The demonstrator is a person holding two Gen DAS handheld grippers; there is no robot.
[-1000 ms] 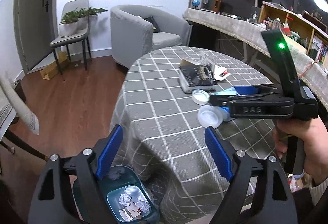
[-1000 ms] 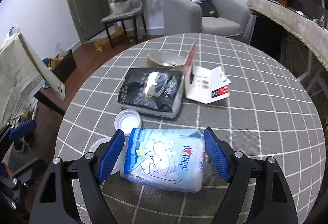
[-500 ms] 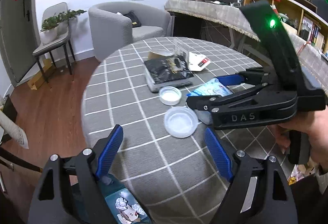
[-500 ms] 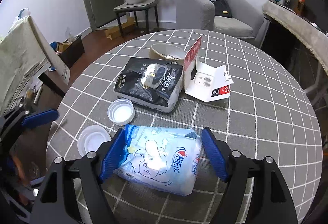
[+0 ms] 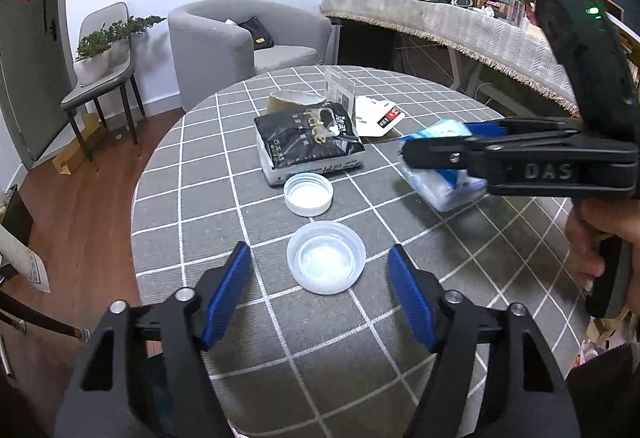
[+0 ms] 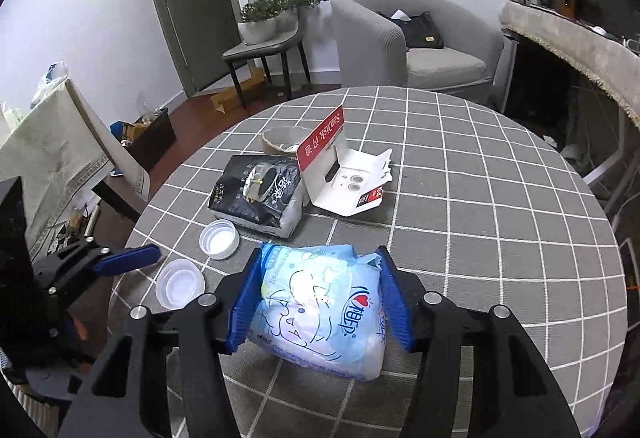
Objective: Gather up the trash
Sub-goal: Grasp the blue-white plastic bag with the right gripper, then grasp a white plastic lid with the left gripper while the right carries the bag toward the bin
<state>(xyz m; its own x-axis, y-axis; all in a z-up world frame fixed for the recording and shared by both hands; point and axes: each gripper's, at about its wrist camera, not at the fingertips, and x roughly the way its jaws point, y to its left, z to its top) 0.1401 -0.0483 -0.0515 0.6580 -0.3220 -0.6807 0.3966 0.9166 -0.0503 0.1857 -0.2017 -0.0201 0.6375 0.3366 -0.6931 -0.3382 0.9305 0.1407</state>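
Left wrist view looks forward and down along its own blue fingers [image 5: 224, 298] from just above the near edge of the round checked desk [image 5: 208, 222], close in, facing the grey armchair [image 5: 240, 37] and the white back wall; the right gripper [image 5: 436, 153] cuts in from the right side. Right wrist view sits a little further round the desk [image 6: 480, 238], angled down the same way, close over the blue packet [image 6: 320, 302]; the left gripper [image 6: 120, 262] pokes in at its left edge. Both views share the clear lid [image 5: 326, 258] [image 6: 180, 282], the white cap [image 5: 308, 193] [image 6: 219, 239], the black bag [image 5: 308, 141] [image 6: 256, 193] and the armchair [image 6: 400, 37] behind.
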